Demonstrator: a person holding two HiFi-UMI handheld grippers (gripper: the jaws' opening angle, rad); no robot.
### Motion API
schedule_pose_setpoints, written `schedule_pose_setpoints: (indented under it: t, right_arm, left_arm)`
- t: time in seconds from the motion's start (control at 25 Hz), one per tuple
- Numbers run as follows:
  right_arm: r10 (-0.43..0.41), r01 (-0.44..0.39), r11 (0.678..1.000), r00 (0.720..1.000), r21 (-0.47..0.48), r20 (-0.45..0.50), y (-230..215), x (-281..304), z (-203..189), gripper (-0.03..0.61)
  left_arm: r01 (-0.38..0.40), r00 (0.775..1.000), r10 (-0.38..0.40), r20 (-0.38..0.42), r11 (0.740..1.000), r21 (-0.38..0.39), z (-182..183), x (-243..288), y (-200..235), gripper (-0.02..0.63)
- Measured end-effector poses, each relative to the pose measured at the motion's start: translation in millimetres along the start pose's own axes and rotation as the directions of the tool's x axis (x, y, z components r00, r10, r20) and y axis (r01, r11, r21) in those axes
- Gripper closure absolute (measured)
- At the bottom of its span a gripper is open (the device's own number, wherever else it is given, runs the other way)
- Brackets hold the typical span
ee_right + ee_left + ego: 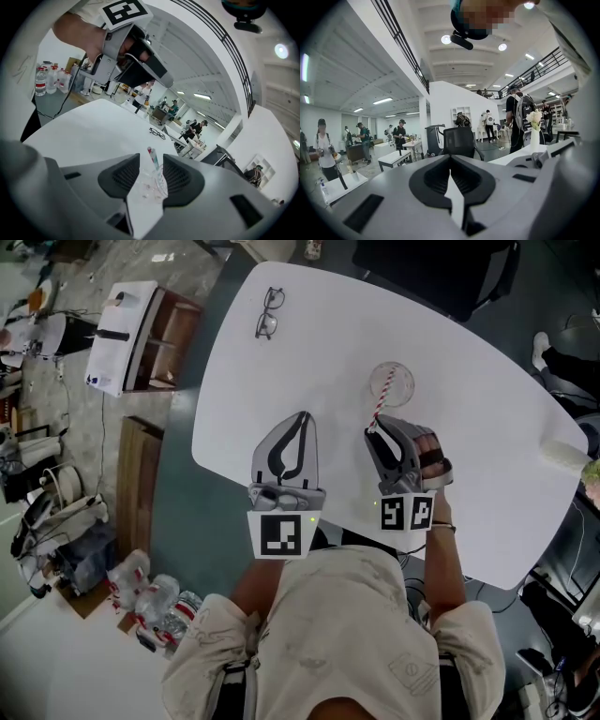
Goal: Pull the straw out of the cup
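Note:
A clear cup stands on the white table with a red-and-white striped straw leaning out of it toward me. My right gripper is at the straw's upper end. In the right gripper view the straw rises from the cup between the two pads of the right gripper, nearer the right pad, with a gap on each side. My left gripper hovers over the table left of the cup, its tips together and nothing in it.
A pair of glasses lies at the table's far left part. A white vase stands near the right edge. Left of the table are a wooden cabinet and water bottles on the floor.

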State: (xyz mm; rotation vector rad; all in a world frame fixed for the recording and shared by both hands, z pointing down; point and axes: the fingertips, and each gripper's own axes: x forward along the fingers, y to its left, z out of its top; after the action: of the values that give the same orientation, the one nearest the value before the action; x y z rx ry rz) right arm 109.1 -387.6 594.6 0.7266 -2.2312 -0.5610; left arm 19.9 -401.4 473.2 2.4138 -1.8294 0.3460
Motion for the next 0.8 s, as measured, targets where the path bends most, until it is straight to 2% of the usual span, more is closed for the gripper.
schedule_pose_setpoints:
  t: [0.12,0.28,0.44,0.8]
  right_arm:
    - [0.011,-0.011,1.000,1.000,-0.015,0.002,1,0,-1,0.440]
    - [0.003,-0.002,1.000,1.000,-0.028,0.006,-1,1,1,0.468]
    - [-0.036,0.036,0.999,0.999,-0.029,0.005,-7,0,3,0.543]
    - [-0.117,0.117,0.993,0.993,-0.006,-0.023,-22,-3,5,0.555]
  left_arm:
    - [0.004,1.000,-0.004,-0.016,1.000,0.007,-2,0,-2,0.607]
    - [0.012,1.000,-0.012,0.002,1.000,0.024,2,0,-3,0.607]
    - [0.012,1.000,-0.012,-0.007,1.000,0.017,0,-3,-4,0.607]
    - [0.011,1.000,-0.011,0.017,1.000,0.000,8,-10,-4,0.608]
